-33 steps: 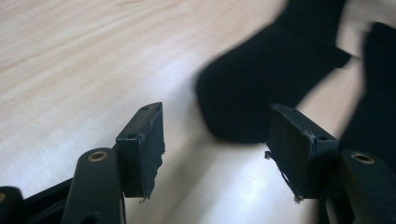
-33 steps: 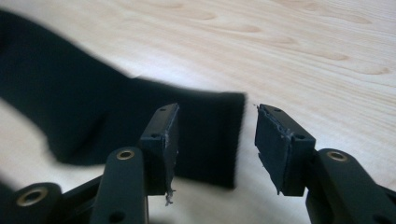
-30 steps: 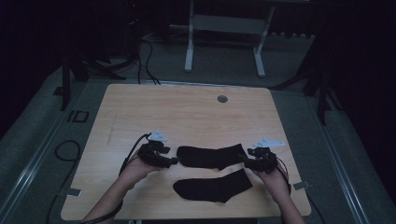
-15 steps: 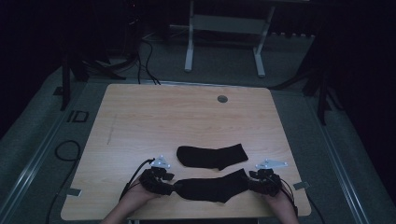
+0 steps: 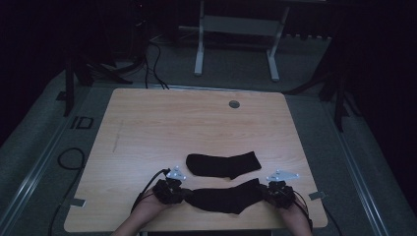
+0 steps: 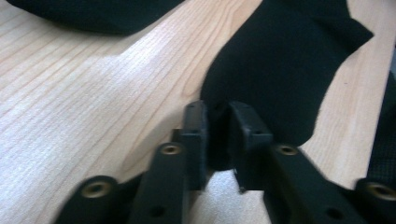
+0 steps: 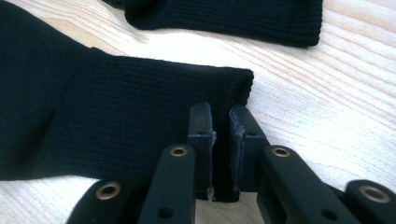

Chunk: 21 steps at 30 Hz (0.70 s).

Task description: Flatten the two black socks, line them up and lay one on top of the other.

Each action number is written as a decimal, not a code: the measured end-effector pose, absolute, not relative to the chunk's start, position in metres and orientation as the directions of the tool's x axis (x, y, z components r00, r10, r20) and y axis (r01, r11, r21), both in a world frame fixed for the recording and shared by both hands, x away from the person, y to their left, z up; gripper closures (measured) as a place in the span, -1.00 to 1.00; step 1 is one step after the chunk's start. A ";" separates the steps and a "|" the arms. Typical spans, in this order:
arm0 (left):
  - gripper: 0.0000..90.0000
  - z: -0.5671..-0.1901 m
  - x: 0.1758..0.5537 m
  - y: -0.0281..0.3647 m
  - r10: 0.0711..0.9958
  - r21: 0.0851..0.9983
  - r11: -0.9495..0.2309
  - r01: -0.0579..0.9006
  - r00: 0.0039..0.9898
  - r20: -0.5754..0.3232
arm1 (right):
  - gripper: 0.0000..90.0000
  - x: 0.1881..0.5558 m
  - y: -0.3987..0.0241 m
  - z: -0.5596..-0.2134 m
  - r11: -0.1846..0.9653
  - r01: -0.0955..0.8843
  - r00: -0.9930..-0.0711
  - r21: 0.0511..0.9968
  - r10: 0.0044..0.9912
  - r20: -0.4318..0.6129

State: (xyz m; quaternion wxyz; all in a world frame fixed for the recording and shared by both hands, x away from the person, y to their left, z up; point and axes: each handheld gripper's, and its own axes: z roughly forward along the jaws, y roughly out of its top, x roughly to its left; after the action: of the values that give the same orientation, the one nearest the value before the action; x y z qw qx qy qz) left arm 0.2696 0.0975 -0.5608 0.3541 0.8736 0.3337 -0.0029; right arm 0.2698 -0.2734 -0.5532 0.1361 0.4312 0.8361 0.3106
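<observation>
Two black socks lie on the wooden table (image 5: pixel 196 123). The near sock (image 5: pixel 223 197) stretches between both grippers close to the front edge; the far sock (image 5: pixel 223 164) lies just behind it. My left gripper (image 5: pixel 183 195) has just been closing and is shut on the near sock's toe end (image 6: pixel 280 70), fabric pinched between its pads. My right gripper (image 5: pixel 264 191) has also just been closing and is shut on the ribbed cuff end (image 7: pixel 140 107), with the cuff edge between its jaws. The far sock's cuff (image 7: pixel 233 18) lies beyond.
A small round grommet (image 5: pixel 234 104) sits near the table's back edge. Metal frame legs (image 5: pixel 199 44) and cables lie on the dark floor behind. The table's front edge is right under my hands.
Both hands moved from the far sock toward the front edge, down to the ends of the near sock, and both grippers closed on it.
</observation>
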 end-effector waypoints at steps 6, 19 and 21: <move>0.92 -0.554 0.266 0.099 0.584 0.632 -0.527 0.568 0.782 -0.217 | 0.89 0.266 -0.271 -0.546 0.437 0.619 -0.598 0.653 0.801 0.033; 0.92 -0.496 0.286 0.116 0.610 0.698 -0.502 0.511 0.781 -0.134 | 0.89 0.276 -0.271 -0.495 0.363 0.539 -0.612 0.760 0.789 0.058; 0.92 -0.486 0.293 0.117 0.614 0.708 -0.502 0.497 0.781 -0.113 | 0.89 0.282 -0.270 -0.486 0.355 0.524 -0.609 0.774 0.792 0.049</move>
State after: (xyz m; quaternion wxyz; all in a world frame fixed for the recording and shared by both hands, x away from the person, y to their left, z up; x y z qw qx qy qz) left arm 0.2933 0.1173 -0.4857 0.3814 0.8632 0.3218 0.0765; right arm 0.2822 -0.2696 -0.4862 0.1694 0.4083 0.8056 0.3945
